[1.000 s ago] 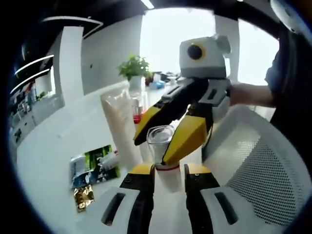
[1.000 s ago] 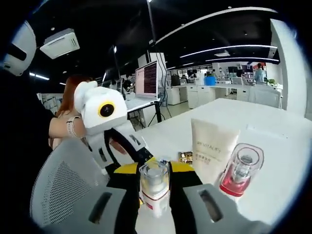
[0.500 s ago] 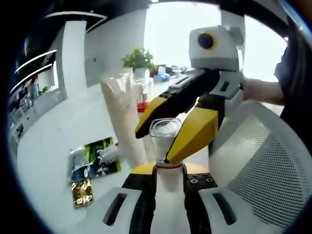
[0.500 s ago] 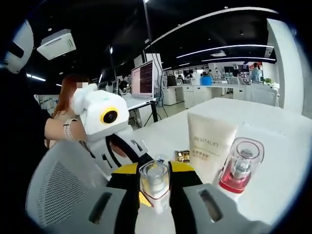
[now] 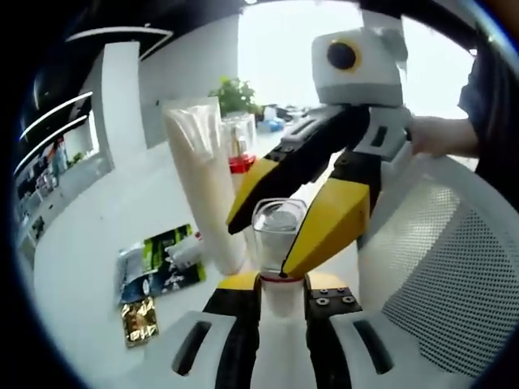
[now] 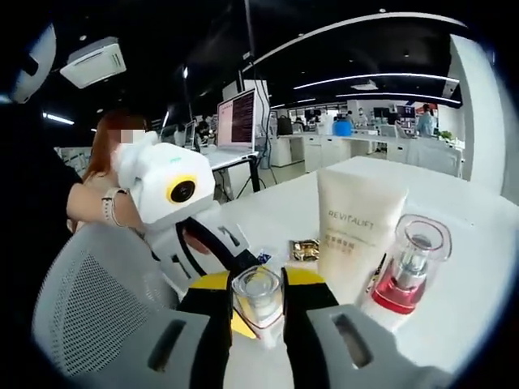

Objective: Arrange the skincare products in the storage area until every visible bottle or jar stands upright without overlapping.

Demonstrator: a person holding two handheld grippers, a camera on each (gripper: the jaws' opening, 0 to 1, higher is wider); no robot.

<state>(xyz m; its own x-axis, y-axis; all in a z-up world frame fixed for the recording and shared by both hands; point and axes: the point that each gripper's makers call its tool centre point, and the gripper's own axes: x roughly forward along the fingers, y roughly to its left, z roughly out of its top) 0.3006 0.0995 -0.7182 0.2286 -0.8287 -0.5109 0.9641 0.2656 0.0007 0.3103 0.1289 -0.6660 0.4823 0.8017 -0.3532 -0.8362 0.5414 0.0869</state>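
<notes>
Left gripper view, left to right: gold sachet [image 5: 139, 321] and green packets [image 5: 159, 267] flat on my desk [image 5: 89, 243]; cream tube [image 5: 203, 190] upright; clear-capped bottle [image 5: 275, 243] held between both tools. My left tool [image 5: 276, 293] rises from below, jaws closed on its base. My right tool [image 5: 285, 225] slants down from upper right, yellow tips pinching the cap; a hand [image 5: 438, 136] grips it. White mesh chair [image 5: 438, 275] at right.

Right gripper view: red-collared pump bottle [image 6: 409, 271] stands beside the tube.
</notes>
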